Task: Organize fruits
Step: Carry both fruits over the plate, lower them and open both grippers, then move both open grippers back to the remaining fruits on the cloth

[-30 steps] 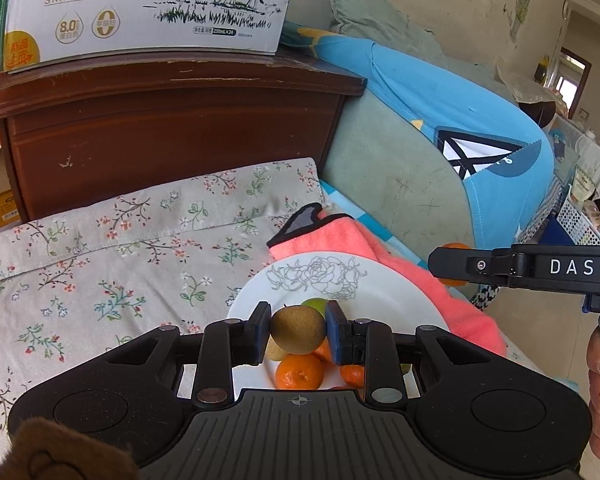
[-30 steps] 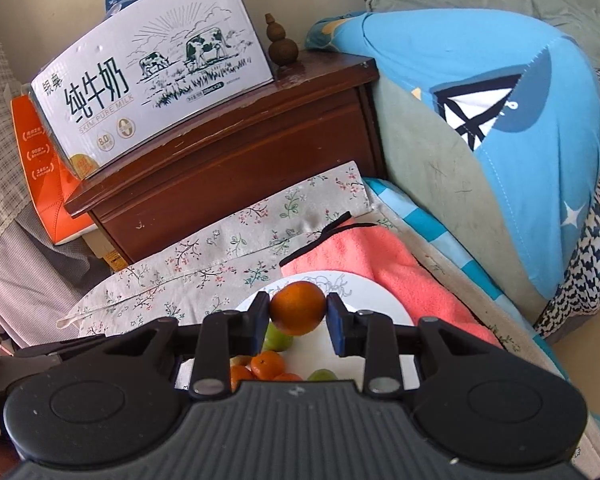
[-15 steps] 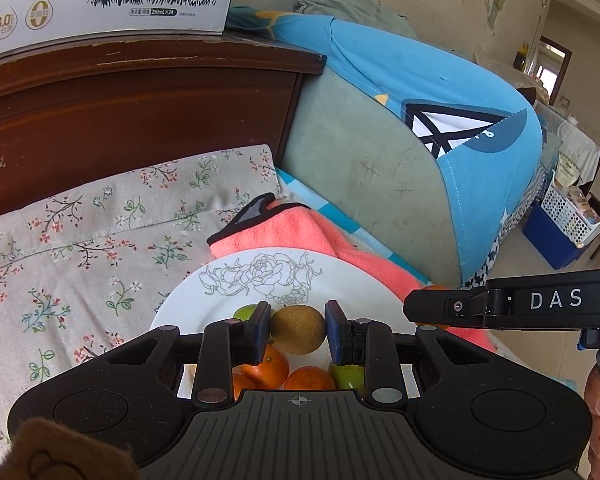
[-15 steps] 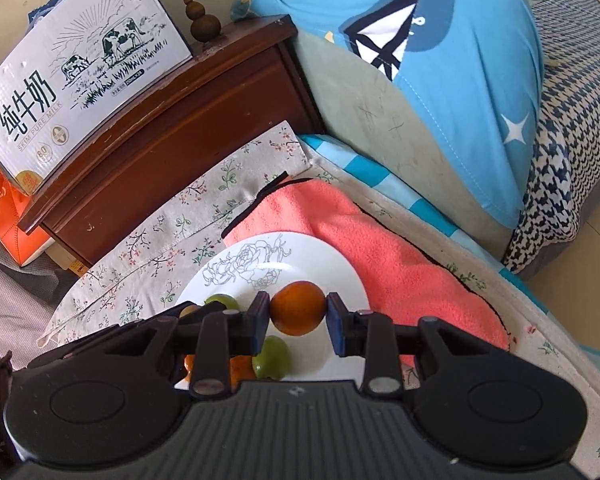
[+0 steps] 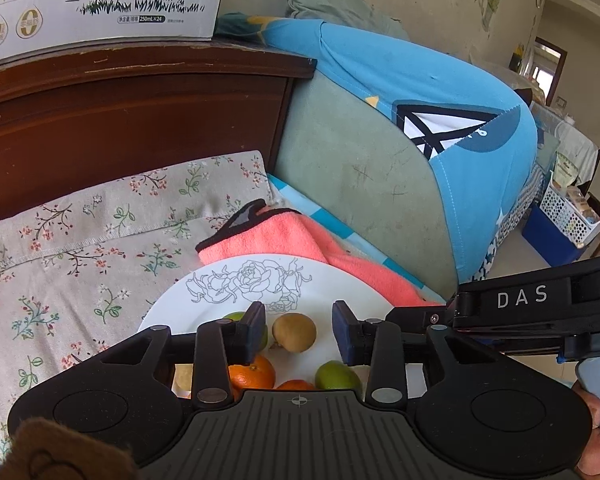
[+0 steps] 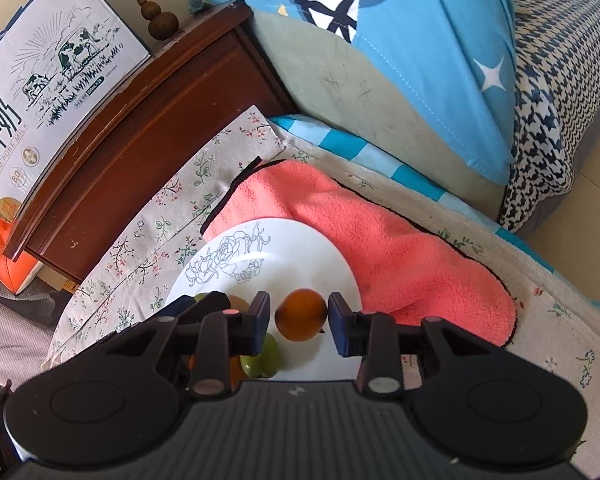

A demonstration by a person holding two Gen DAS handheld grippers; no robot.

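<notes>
L gripper (image 5: 299, 334): jaws spread; they have just been opening. Brown fuzzy kiwi (image 5: 294, 332) sits between the pads with a clear gap each side, pads not pressing, kiwi resting on the white round plate with grey rose line-drawing (image 5: 204, 300).

R gripper (image 6: 299, 318): jaws have just been opening a little. Round orange tangerine (image 6: 302, 314) between the pads; slim gap visible on both sides, so not pinched. Image soft/blurred around the fruit; cannot tell if it touches the plate.

Plate contents, L wrist view: kiwi near centre; orange mandarin w/ stem dimple (image 5: 251, 374) at 7 o'clock of kiwi; green lime-like fruit (image 5: 337, 374) at 5 o'clock; 2nd green fruit (image 5: 236, 317) at 9 o'clock, mostly hidden behind L pad; a further orange fruit partly showing at 6 o'clock, at the gripper body edge.

Plate lies on floral-print beige cloth (image 5: 80, 236), its 1 o'clock rim over a coral-pink fleece towel with black trim (image 5: 284, 236). Dark brown wooden cabinet (image 5: 132, 116) at 11 o'clock, white skim-milk carton box w/ cow drawing (image 5: 100, 0) on top. Blue cushion w/ boat graphic (image 5: 440, 92) at 2 o'clock.

R gripper's black arm marked DAS enters L wrist view from 3 o'clock, just beside L gripper's right finger.
</notes>
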